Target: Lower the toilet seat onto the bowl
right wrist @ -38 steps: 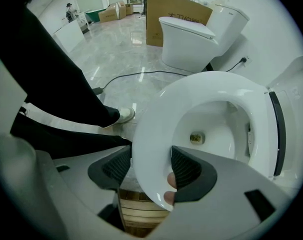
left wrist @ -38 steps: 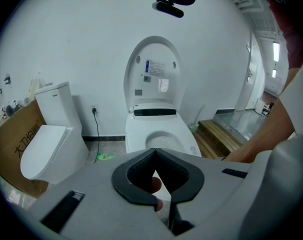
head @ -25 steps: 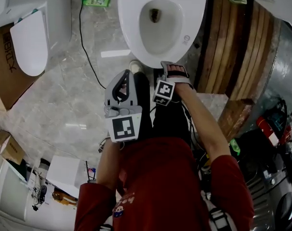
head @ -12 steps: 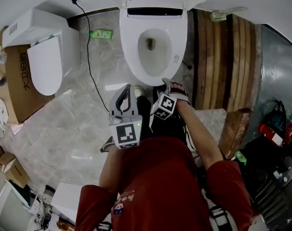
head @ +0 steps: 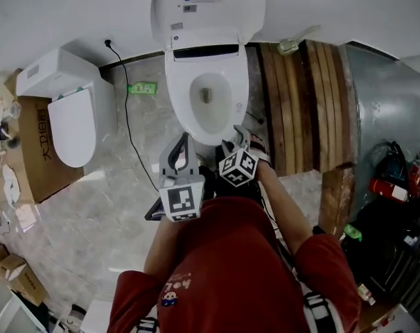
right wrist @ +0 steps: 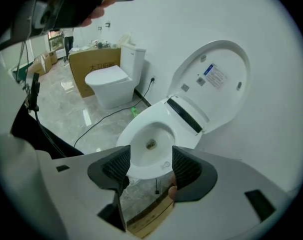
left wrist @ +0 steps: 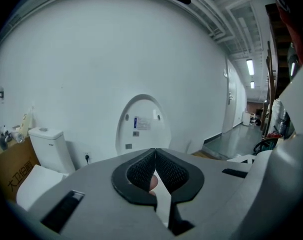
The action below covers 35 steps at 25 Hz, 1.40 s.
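A white toilet (head: 206, 99) stands against the wall, its bowl open. Its hinged top (head: 206, 5) is raised and leans on the wall, showing a label and small bumpers (right wrist: 214, 79). Whether a separate seat ring is up with it, I cannot tell. My left gripper (head: 181, 144) hangs in front of the bowl's near rim, shut with nothing between its pads (left wrist: 155, 156); it points at the raised top (left wrist: 143, 126). My right gripper (head: 234, 139) is beside it, open and empty, and the bowl (right wrist: 150, 139) shows between its jaws (right wrist: 150, 166).
A second toilet (head: 71, 123) with its lid closed stands at the left, next to a cardboard box (head: 37, 144). A black cord (head: 127, 137) runs over the marble floor from a wall socket. Wooden planks (head: 300, 103) lie right of the bowl. Tools and clutter fill the far right.
The head view has tilted up and pulled back, so the raised top and the wall now show. Both grippers stay close together in front of the bowl's near rim.
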### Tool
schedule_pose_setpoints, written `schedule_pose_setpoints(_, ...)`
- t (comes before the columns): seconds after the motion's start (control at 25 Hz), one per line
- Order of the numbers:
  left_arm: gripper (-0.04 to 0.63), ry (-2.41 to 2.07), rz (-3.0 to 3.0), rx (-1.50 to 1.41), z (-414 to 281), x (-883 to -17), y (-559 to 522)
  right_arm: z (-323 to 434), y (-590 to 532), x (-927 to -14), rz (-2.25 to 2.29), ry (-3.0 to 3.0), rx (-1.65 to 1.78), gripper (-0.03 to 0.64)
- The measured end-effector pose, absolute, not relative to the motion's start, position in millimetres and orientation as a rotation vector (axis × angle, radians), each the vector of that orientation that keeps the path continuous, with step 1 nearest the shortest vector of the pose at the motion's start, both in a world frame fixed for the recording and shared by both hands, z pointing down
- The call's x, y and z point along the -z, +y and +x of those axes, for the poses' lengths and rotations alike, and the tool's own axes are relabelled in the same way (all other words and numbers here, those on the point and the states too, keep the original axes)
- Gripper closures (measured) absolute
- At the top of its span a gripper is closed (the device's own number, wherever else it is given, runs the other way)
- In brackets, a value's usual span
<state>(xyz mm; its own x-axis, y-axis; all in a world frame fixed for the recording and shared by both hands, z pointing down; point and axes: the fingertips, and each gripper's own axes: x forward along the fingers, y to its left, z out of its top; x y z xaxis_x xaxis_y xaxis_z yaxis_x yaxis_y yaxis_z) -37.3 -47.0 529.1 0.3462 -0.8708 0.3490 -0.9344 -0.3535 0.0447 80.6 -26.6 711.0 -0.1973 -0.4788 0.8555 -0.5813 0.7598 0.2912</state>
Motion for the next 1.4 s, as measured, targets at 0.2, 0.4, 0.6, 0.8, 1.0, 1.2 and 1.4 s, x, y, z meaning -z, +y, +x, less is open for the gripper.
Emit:
schedule_pose_setpoints(0.2, 0.583, -1.684, 2.418, -0.326, -37.2, -491.9, -50.0, 88.1, -47.6, -641.8, 1.061, -1.935, -0.095, 0.377)
schedule_pose_setpoints(0.4, 0.583, -1.717, 2.454, -0.285, -36.2, -462.4, -53.9, 100.5, -67.6, -566.1, 1.313, -2.044, -0.110, 0.377)
schedule_pose_setpoints(0.6, 0.583, -1.778, 2.477, -0.120, -41.5, -419.8, -64.1, 103.8, -77.5, -499.1, 1.476, -2.185, -0.110, 0.377)
schedule_pose_setpoints(0.8, 0.583, -1.817, 2.506, -0.007, -51.0, -381.2, -63.0, 100.5, -76.9, -426.0, 1.604, -2.341, -0.051, 0.377)
schedule_pose_setpoints(1.0, 0.583, -1.896, 2.520, 0.040, -62.9, -340.7, -65.7, 90.3, -74.3, -344.7, 1.728, -2.471, 0.220, 0.377)
schedule_pose_setpoints(1.2, 0.583, -1.962, 2.613, 0.061, -64.1, -309.6, -61.8, 82.5, -59.8, -301.4, 1.811, -2.519, 0.335, 0.382)
schedule_pose_setpoints(1.4, 0.583, -1.971, 2.628, 0.096, -67.6, -296.4, -59.0, 81.9, -58.6, -293.0, 1.850, -2.514, 0.356, 0.427)
